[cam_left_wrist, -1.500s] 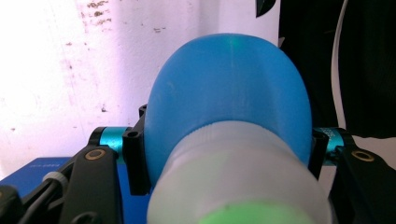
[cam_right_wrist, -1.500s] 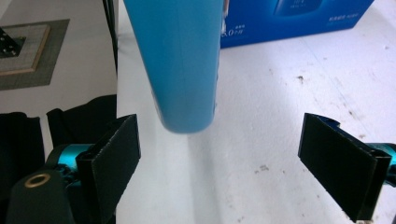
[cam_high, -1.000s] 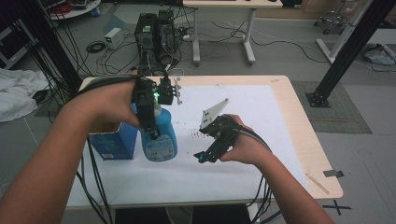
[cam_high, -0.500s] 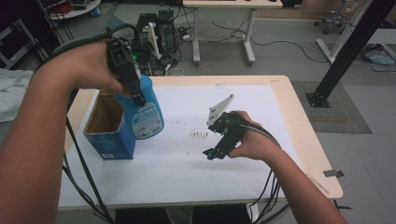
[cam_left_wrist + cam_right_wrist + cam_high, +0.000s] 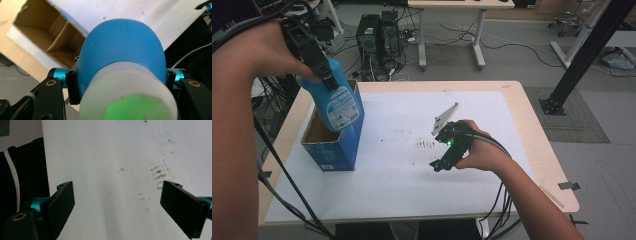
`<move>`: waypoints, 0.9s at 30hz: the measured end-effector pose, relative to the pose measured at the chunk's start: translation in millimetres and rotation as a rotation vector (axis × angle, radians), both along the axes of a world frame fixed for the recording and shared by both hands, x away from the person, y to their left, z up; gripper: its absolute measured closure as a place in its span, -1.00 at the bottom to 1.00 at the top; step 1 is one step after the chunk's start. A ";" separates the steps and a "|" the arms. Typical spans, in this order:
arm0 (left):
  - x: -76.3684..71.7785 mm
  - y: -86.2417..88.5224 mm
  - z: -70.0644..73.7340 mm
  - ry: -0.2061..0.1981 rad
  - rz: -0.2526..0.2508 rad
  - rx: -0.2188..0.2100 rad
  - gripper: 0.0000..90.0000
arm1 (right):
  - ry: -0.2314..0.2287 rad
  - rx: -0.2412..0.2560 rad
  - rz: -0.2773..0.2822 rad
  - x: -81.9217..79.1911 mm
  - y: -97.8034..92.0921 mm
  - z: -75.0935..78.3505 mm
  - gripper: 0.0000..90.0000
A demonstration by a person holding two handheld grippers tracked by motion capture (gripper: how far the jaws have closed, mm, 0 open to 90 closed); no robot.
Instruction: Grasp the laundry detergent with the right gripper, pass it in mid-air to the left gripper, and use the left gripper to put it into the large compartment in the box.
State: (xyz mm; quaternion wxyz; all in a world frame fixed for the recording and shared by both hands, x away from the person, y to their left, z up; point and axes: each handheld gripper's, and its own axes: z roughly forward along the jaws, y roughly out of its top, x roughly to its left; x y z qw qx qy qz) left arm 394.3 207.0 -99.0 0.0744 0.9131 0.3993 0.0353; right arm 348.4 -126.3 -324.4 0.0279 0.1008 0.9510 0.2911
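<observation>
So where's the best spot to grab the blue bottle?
Probably where the left gripper has it: around the blue bottle just below its white cap, coming in from above, one jaw on each side. It narrows there, while the body bulges wide and round.

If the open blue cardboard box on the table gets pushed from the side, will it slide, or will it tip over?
The blue cardboard box stands tall and narrow, so a high push would probably tip it. It looks empty inside, so it is likely light and may slide easily on the smooth white sheet. Its thin walls could dent.
</observation>
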 end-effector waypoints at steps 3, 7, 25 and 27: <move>2.8 9.0 -2.8 -0.002 0.027 0.010 -0.15 | 0.006 -0.010 0.005 1.6 3.3 -2.6 -0.74; 9.9 25.0 -11.3 0.003 0.061 0.036 -0.15 | 0.013 -0.020 0.003 4.4 8.4 -7.4 -0.74; 30.6 38.5 -96.0 0.022 0.038 0.058 -0.16 | 0.025 -0.040 0.000 7.3 14.8 -18.6 -0.74; 31.7 37.9 -109.2 0.031 0.032 0.065 -0.15 | 0.027 -0.041 -0.002 7.2 15.0 -18.9 -0.74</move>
